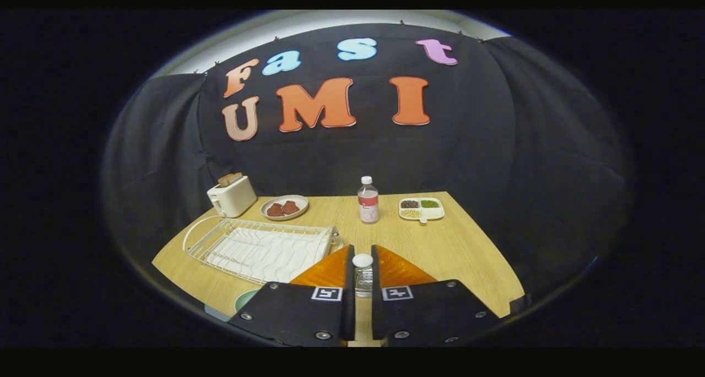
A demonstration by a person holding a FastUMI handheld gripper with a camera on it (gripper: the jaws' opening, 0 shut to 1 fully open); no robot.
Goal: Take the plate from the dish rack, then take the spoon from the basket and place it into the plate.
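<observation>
My gripper [362, 250] hovers above the near part of the wooden table [451, 244], its fingers drawn together with only a narrow slit between them and nothing pressed. Through that slit I see a small clear jar with a white cap [362, 275] standing on the table below. A white wire dish rack [259, 250] lies to the left of the fingers, and its ribbed tray looks bare. A pale green round rim [246, 299] peeks out beside the left finger, mostly hidden; I cannot tell what it is.
A white toaster [231, 196] with toast stands at the far left. Beside it is a plate of brown food [284, 206]. A clear bottle with a red label [368, 200] stands mid-table, and a white divided dish [421, 209] lies to its right.
</observation>
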